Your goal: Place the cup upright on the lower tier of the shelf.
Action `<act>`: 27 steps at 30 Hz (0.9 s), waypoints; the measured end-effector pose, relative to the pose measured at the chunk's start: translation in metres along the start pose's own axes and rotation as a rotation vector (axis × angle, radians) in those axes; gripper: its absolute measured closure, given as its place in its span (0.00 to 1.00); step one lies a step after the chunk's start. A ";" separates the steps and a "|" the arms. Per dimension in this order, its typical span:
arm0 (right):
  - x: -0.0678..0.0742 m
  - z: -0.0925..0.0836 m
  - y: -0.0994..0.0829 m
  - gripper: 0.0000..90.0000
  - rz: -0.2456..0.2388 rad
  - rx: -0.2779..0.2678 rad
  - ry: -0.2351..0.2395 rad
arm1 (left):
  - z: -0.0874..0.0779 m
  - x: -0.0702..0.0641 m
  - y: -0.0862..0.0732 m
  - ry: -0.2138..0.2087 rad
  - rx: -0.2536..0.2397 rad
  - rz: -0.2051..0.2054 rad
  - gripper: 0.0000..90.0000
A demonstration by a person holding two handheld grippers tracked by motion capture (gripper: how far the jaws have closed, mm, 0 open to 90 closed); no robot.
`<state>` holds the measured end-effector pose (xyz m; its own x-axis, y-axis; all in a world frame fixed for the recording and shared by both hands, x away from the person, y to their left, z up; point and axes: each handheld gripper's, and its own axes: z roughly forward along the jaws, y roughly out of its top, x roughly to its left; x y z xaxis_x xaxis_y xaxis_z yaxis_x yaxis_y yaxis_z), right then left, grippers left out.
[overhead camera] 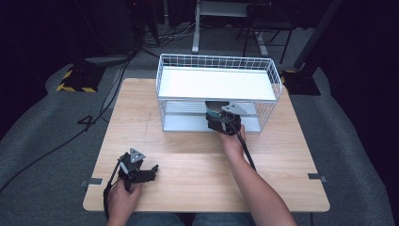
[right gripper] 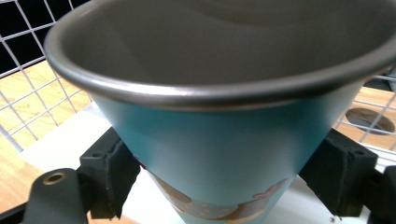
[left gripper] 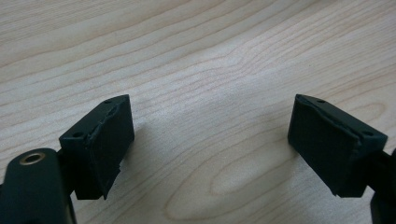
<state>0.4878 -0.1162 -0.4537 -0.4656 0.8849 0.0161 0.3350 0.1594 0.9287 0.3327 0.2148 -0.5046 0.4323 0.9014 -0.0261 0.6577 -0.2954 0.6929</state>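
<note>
Nearest: left gripper [overhead camera: 151, 170], low over the bare wooden table [overhead camera: 197, 160], jaws spread wide, nothing between them.

Farther: right gripper [overhead camera: 217, 118], reaching into the lower tier of the white wire rack [overhead camera: 216, 92], jaws pinching a teal cup [right gripper: 219, 154] at both flanks, low on its tapered body.

Risk, as judged: the taper narrows downward, so the cup might slide or tilt in the pads; its rim could catch the upper shelf.
</note>
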 end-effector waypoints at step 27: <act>-0.002 0.038 -0.013 0.21 0.055 0.015 -0.041 | -0.001 0.000 -0.001 -0.002 -0.001 0.003 0.17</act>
<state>0.5157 -0.1031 -0.4803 -0.4126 0.9095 0.0512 0.3712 0.1165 0.9212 0.3317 0.2147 -0.5047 0.4353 0.8999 -0.0255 0.6556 -0.2974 0.6940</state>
